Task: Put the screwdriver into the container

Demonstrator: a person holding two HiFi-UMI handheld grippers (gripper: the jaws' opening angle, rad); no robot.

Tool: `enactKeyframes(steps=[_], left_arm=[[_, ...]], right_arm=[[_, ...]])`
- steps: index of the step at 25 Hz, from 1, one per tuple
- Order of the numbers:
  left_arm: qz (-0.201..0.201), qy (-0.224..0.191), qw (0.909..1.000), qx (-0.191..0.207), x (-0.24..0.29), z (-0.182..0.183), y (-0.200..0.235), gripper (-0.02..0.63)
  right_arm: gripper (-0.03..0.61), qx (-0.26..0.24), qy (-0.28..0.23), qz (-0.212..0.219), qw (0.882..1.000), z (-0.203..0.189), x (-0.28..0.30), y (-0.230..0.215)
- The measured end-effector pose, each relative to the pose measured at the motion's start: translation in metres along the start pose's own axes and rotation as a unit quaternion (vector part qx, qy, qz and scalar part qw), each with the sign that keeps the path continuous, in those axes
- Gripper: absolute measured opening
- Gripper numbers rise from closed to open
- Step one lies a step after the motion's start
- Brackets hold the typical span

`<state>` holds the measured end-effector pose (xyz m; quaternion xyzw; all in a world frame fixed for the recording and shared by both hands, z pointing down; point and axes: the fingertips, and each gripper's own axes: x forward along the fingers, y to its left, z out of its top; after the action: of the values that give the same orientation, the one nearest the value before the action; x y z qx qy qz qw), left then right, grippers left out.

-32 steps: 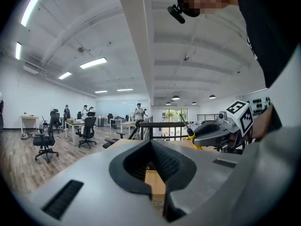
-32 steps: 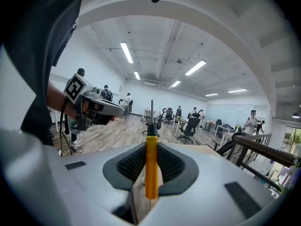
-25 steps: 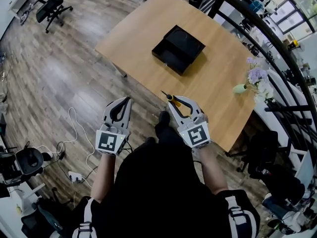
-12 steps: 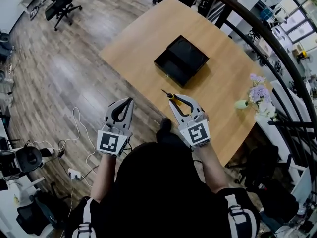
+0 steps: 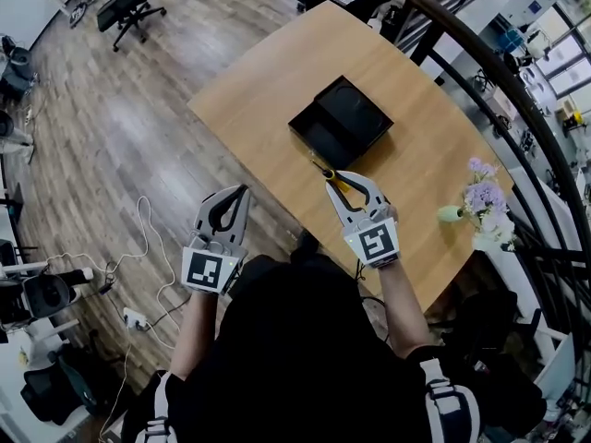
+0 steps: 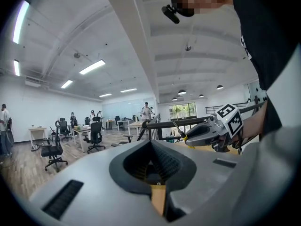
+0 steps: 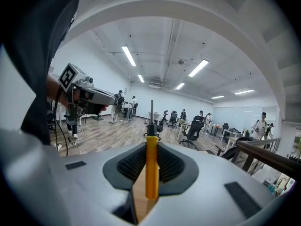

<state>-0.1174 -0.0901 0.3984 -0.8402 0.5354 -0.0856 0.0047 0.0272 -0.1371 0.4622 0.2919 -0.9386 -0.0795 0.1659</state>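
Left gripper [image 5: 242, 192] hangs over the wood floor [image 5: 111, 127] beside the bench [image 5: 268, 72], its fingers [image 6: 84, 178] pressed together on nothing. Right gripper [image 5: 331, 175] hovers above the bench's near side, pinching the yellow-handled screwdriver [image 7: 151, 168] by its handle. The metal shaft juts forward toward the open black container [image 5: 342, 121], which sits on the bench just beyond the tip, apart from it.

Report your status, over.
Left gripper shut, empty. Right gripper shut on screwdriver, above table, short of container. Nothing in the way.
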Motion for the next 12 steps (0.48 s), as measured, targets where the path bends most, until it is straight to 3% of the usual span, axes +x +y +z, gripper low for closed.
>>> enactKeyframes(steps=[6,12], left_arm=[[0.000,0.009,1.0000,-0.001,0.001,-0.008,0.003,0.021],[-0.012,0.005,0.9999,-0.009,0.015,-0.006,0.007,0.021]], right_arm=[[0.083,-0.004,-0.005,-0.024,1.000,0.000,-0.001,-0.015],[0.083,-0.015,0.034,-0.034,0.999,-0.015,-0.007,-0.021]])
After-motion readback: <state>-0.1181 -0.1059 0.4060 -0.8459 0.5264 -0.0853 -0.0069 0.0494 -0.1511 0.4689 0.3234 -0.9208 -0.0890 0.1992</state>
